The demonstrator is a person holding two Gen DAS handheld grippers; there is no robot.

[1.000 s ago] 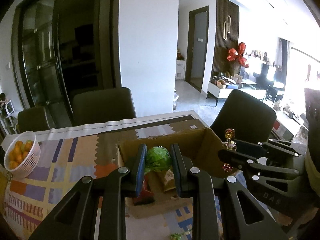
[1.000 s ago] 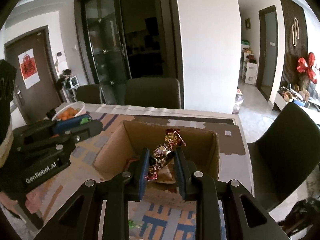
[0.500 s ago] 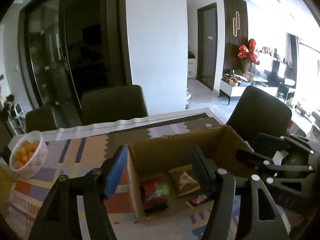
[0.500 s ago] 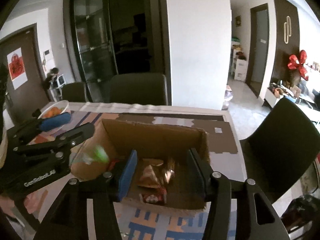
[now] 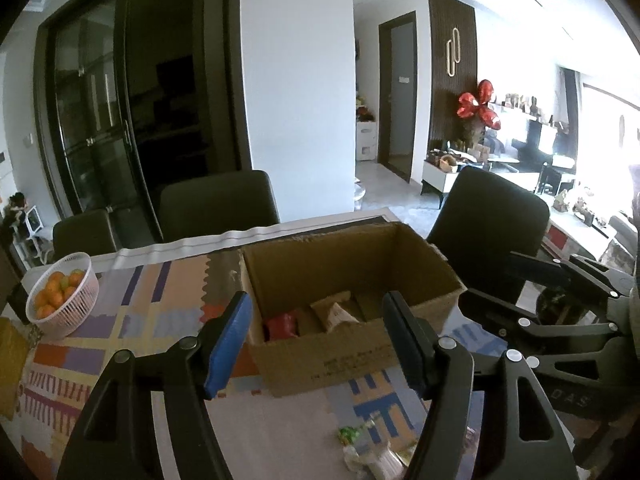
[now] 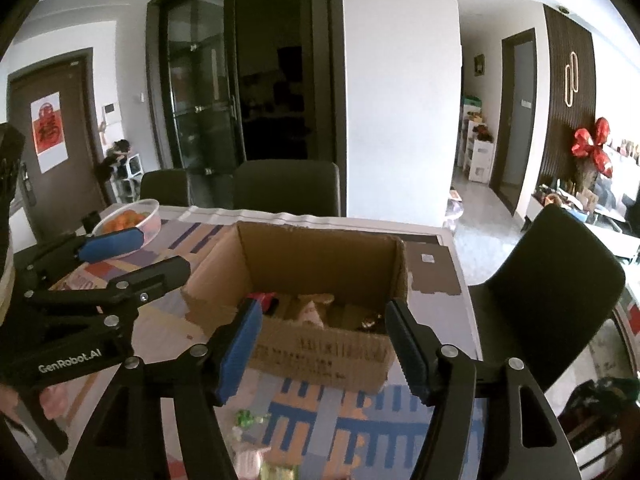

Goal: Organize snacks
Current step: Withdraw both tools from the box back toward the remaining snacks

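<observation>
While both of your tools hang above the counter point(image 5: 280, 412), your left claw point(image 5: 316, 340) is spread wide and holds nothing, and your right claw point(image 6: 324, 346) is just as wide and bare. Each is poised short of the near wall of the cardboard box point(image 5: 344, 356), which stands open-topped on the patterned cloth point(image 5: 132, 320). Inside the box lie the snacks: a red packet point(image 5: 282, 324) at the left, a tan packet point(image 5: 334, 314) beside it, and something shiny (too dim to name) near the right wall point(image 6: 370, 322). More wrapped snacks point(image 5: 368, 448) lie loose on the counter near you, below the claws. A white basket of oranges point(image 5: 60, 294) sits well to the left, beyond the cloth's middle
</observation>
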